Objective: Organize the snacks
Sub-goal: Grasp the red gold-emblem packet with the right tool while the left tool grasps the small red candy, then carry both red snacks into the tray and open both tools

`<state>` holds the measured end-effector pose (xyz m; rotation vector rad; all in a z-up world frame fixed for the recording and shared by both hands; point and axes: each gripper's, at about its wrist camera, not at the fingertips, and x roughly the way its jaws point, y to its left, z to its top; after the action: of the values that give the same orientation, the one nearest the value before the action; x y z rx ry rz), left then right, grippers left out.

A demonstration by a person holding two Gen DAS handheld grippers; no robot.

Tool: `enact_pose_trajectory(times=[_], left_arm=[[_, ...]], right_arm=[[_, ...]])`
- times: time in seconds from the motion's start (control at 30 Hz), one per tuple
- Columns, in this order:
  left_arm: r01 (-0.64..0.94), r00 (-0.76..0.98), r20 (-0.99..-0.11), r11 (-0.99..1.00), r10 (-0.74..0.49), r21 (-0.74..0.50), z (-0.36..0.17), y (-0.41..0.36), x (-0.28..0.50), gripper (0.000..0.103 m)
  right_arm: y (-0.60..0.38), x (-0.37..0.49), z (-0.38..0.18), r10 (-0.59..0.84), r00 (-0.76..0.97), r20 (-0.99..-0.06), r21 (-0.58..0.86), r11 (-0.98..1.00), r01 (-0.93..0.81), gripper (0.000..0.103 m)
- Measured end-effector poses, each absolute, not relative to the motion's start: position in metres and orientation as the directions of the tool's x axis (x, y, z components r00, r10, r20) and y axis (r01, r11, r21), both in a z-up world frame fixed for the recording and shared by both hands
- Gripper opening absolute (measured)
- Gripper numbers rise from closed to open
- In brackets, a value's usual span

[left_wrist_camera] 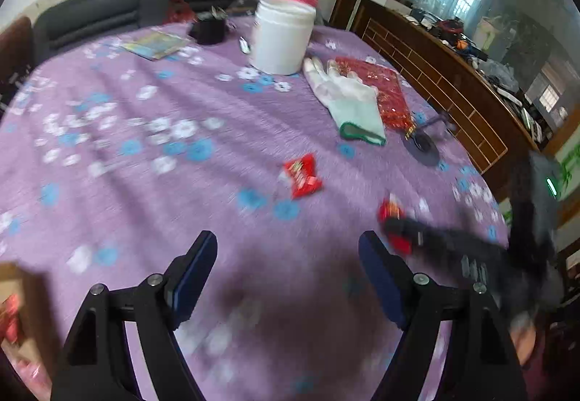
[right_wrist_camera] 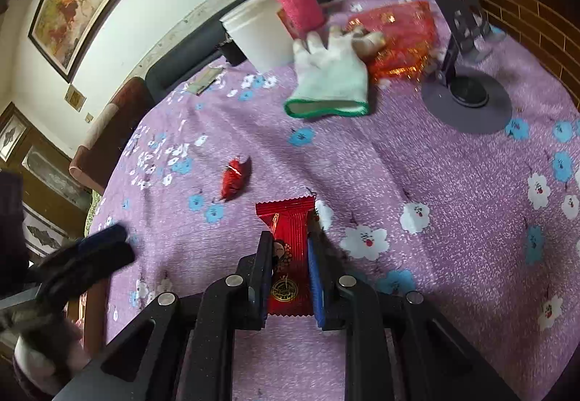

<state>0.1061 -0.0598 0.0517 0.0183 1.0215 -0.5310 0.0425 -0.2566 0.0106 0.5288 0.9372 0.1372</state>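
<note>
A flat red packet [right_wrist_camera: 290,256] is clamped between the jaws of the right gripper [right_wrist_camera: 290,252], its long axis running straight out along them, low over the purple desk [right_wrist_camera: 453,183]. A second, smaller red sweet [right_wrist_camera: 235,177] lies on the desk just beyond and left of the packet, nearer the left gripper [left_wrist_camera: 288,252], whose jaws stand apart and empty (its view is blurred). Farther beyond the packet lie a white glove [right_wrist_camera: 331,74], a white tub [right_wrist_camera: 259,31] and a stand [right_wrist_camera: 467,100], none barring the way.
</note>
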Motion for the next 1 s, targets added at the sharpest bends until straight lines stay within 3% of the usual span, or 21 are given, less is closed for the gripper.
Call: enact_pose_trajectory(times=[0.13,0.23,0.27,0.3,0.37,0.7,1.0], left_arm=[[0.395,0.360,-0.813,0.864,-0.458,-0.311,0.034,-0.093,0.149,0.072],[0.401,0.362,-0.817,0.867,-0.448,-0.298,0.025,-0.110,0.163,0.071],[0.409,0.367,-0.831,0.875,-0.418,-0.260,0.020,-0.117,0.165,0.062],[0.422,0.364,-0.846,0.879,-0.389,-0.222,0.014,-0.123,0.166,0.037],[0.454,0.402,-0.854,0.882,-0.331,-0.128,0.010,-0.130,0.161,0.019],[0.443,0.416,-0.821,0.876,-0.390,-0.191,0.034,-0.096,0.129,0.017],[0.349,0.511,-0.710,0.872,-0.484,-0.343,0.100,0.027,0.026,0.017]], right_arm=[[-0.257,0.048,0.007,0.363,0.577,-0.731,0.516,0.848,0.120,0.020],[-0.259,0.049,0.006,0.368,0.575,-0.731,0.523,0.843,0.125,0.020],[-0.260,0.049,0.006,0.372,0.575,-0.729,0.528,0.840,0.126,0.020],[-0.260,0.049,0.006,0.373,0.575,-0.728,0.530,0.838,0.128,0.020],[-0.261,0.049,0.006,0.369,0.578,-0.728,0.528,0.839,0.130,0.020],[-0.258,0.042,0.020,0.355,0.629,-0.691,0.514,0.854,0.083,0.019],[-0.251,0.034,0.029,0.385,0.654,-0.651,0.528,0.849,0.026,0.019]])
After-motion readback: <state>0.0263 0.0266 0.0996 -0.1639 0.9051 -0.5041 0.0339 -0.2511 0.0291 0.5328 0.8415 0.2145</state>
